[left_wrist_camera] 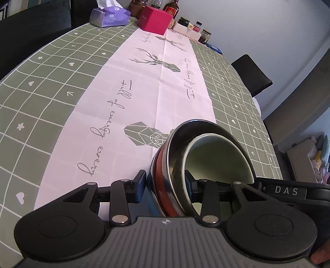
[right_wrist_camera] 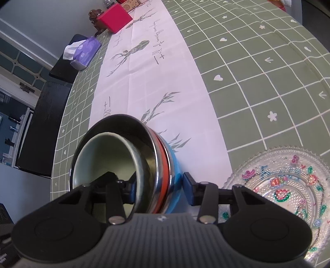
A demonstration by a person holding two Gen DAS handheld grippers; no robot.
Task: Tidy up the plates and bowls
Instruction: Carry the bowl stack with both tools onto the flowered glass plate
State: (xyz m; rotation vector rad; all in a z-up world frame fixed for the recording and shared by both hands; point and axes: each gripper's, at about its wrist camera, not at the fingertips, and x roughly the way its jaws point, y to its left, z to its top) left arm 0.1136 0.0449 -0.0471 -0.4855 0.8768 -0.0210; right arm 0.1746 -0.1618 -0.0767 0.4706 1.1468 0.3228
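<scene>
On table runner (left_wrist_camera: pixel 144 86), nested bowl stack (left_wrist_camera: pixel 185 165) tilted, pitched steeply downward between both tools: left gripper (left_wrist_camera: pixel 165 185) clamped on rim at 6 o'clock; right gripper (right_wrist_camera: pixel 158 187) likewise; glass plate (right_wrist_camera: pixel 288 181) at 3 o'clock.

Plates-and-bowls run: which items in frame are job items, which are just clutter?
Job items:
nested bowl stack
glass plate
left hand-held gripper
right hand-held gripper

Clutter:
tissue pack
red box
bottles and jars
chair
</scene>
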